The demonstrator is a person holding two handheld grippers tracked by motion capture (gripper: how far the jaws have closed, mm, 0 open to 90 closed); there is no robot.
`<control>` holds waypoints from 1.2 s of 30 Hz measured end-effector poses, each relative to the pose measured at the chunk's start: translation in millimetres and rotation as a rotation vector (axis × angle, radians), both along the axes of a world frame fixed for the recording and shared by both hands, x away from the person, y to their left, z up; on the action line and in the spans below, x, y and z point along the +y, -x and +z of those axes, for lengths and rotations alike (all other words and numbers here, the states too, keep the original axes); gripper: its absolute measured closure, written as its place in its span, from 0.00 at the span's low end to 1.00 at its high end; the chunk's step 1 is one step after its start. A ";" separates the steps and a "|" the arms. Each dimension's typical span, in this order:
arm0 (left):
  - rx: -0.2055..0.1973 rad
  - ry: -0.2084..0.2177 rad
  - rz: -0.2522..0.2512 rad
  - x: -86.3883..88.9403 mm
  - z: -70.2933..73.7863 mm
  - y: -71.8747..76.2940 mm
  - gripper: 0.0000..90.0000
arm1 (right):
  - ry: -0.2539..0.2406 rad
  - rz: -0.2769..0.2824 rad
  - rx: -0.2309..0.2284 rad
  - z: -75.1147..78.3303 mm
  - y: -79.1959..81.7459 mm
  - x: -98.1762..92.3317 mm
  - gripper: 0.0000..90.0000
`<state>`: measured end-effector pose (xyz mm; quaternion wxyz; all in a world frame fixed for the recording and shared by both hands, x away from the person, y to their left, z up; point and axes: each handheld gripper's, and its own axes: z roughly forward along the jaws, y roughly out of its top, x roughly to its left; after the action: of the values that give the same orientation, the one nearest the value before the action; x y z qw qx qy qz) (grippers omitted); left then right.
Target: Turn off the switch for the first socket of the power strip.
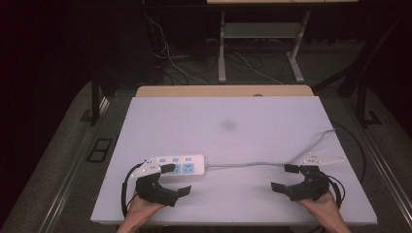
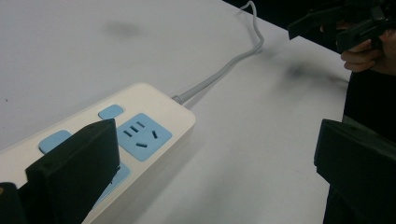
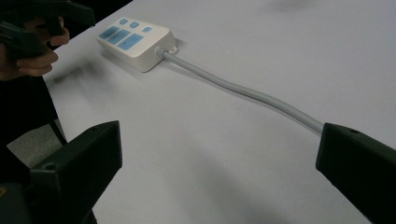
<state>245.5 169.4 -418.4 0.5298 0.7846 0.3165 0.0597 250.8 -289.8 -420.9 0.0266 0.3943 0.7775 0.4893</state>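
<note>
My left gripper (image 1: 177, 179) is spread wide at the near left of the table (image 1: 243, 111), far jaw over the power strip (image 1: 187, 164), grasping nothing. The strip lies flat, its grey cable (image 1: 248, 164) running right. My right gripper (image 1: 283, 177) is likewise released, jaws either side of the cable, near right.

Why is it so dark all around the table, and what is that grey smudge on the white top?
High view: light falls on the white table, the room behind stays nearly black; the smudge is a soft grey patch, stain or shadow I cannot tell. Left gripper view: the near jaw is big and blurry, the power strip sharper. Right gripper view: the cord is clear, the jaws fuzzy.
</note>
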 end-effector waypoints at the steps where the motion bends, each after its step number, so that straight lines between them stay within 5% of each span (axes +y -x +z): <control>1: -0.001 -0.007 -0.003 0.3 0.9 0.4 0.00 | 0.000 -0.002 0.003 -0.1 -0.3 -0.4 0.00; 15: 0.020 -0.072 -0.037 -1.7 9.0 -2.2 0.00 | 0.005 -0.006 0.009 0.2 -0.9 -3.2 0.00; 36: 0.041 -0.143 -0.041 1.5 23.1 -28.1 0.00 | 0.017 -0.017 0.010 -1.1 -1.4 -6.1 0.00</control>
<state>273.6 170.8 -395.3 0.4669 0.8279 0.3060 0.0550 252.2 -295.9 -422.0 0.0303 0.4028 0.7784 0.4805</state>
